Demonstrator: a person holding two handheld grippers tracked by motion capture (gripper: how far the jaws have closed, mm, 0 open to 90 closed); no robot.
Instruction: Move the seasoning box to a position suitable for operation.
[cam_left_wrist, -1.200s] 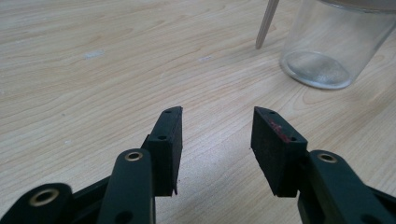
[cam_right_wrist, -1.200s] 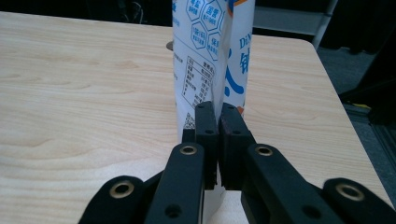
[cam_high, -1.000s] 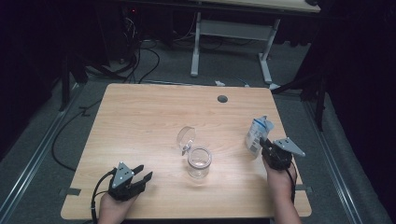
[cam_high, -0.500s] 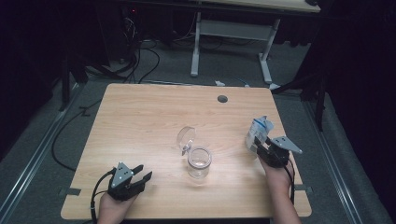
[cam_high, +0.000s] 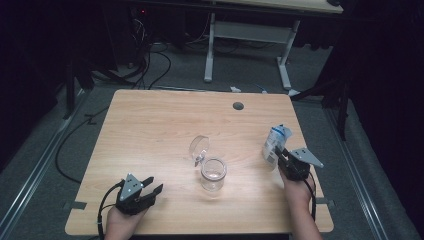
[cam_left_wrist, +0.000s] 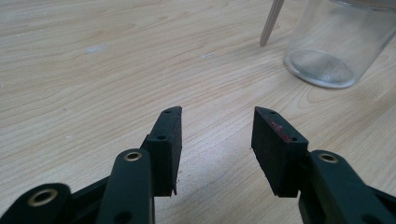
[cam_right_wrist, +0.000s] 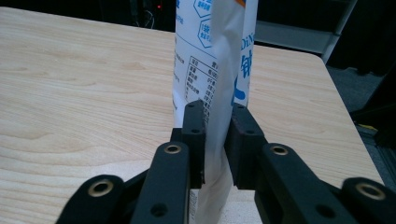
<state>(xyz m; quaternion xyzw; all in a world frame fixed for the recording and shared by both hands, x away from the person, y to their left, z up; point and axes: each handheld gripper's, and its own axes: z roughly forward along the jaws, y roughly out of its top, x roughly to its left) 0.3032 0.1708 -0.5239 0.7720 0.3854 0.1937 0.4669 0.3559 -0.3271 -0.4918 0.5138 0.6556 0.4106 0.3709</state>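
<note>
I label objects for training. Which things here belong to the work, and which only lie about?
In the work:
- packet, pinched in the right gripper
- glass jar
- jar lid

Lying about:
- left gripper, open and holding nothing
- floor cables

The surface (cam_high: 150, 125) is a light wooden top with rounded corners and 1 round dark cable hole (cam_high: 238, 106) near its far edge, right of the middle. A clear glass jar (cam_high: 213, 174) stands upright on it around the middle of the near half, its hinged lid (cam_high: 199, 148) tipped open toward the far side. Near the right edge stands a white and blue pouch (cam_high: 275, 144), well apart from the jar.
</note>
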